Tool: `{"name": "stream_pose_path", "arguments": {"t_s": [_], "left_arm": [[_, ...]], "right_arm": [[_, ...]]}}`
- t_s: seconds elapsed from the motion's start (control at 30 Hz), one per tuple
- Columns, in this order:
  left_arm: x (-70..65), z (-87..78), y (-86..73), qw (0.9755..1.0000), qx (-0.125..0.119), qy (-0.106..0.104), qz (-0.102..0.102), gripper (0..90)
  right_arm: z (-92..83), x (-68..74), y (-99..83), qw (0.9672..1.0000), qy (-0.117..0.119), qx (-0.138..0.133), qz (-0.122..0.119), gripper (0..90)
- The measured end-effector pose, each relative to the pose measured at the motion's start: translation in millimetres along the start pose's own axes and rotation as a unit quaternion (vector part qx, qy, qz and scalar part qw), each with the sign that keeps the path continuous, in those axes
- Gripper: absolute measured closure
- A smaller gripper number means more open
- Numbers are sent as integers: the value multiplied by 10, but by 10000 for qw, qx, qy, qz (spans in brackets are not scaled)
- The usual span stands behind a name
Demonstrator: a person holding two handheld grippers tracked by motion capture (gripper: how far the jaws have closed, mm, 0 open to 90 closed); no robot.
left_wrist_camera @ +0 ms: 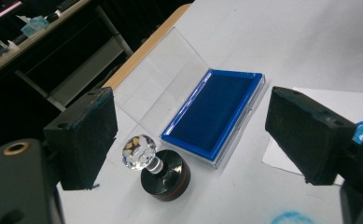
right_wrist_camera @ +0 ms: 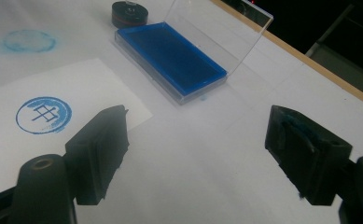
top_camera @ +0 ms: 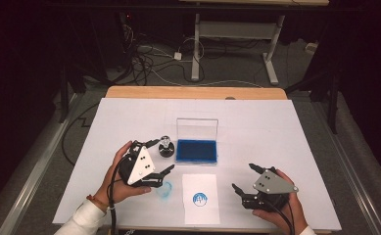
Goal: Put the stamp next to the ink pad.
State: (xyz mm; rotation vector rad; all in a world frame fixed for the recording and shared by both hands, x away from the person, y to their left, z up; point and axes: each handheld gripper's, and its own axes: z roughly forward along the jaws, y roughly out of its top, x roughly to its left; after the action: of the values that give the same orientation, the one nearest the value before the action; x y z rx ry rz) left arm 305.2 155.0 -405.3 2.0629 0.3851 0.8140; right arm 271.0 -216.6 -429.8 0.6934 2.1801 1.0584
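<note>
Left claw (left_wrist_camera: 188,140) agape; stamp (left_wrist_camera: 163,175) between jaws, untouched.

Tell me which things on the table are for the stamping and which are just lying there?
For the stamping:
- stamp with crystal knob
- blue ink pad in its open clear case
- stamped paper sheet
- left gripper, open beside the stamp

Just there:
- blue ink smudge on the table
- cables on the floor
- right gripper, open, idle

black gripper (top_camera: 159,156), grey plate, white sleeve (top_camera: 83,218)
</note>
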Motion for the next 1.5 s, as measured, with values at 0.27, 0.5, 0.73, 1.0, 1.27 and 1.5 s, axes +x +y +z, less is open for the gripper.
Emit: {"name": "stream_pose_path", "arguments": {"t_s": [0.27, 0.5, 0.73, 1.0, 1.27, 1.5], "left_arm": [[-27, -110, -98, 10000, 52, 17, 35, 161], [-54, -182, -184, 9999, 90, 57, 81, 161], [-58, -239, -290, 9998, 159, 99, 45, 161], [-65, -306, -434, 9997, 195, 161, -59, 161], [-38, -354, -633, 9989, 357, 217, -219, 160], [-53, -333, -860, 9967, 637, 317, -400, 160]], "right_arm": [[-5, -2, 2, 10000, -28, -10, 0, 214], [-3, 4, 5, 10000, -40, -8, -12, 214], [-3, -7, 1, 10000, -67, -4, 12, 214], [4, -9, -1, 9999, -100, 30, 48, 213], [2, -42, -14, 9998, -155, 11, 98, 213], [29, -62, -16, 9998, -177, 53, 122, 214]]}}
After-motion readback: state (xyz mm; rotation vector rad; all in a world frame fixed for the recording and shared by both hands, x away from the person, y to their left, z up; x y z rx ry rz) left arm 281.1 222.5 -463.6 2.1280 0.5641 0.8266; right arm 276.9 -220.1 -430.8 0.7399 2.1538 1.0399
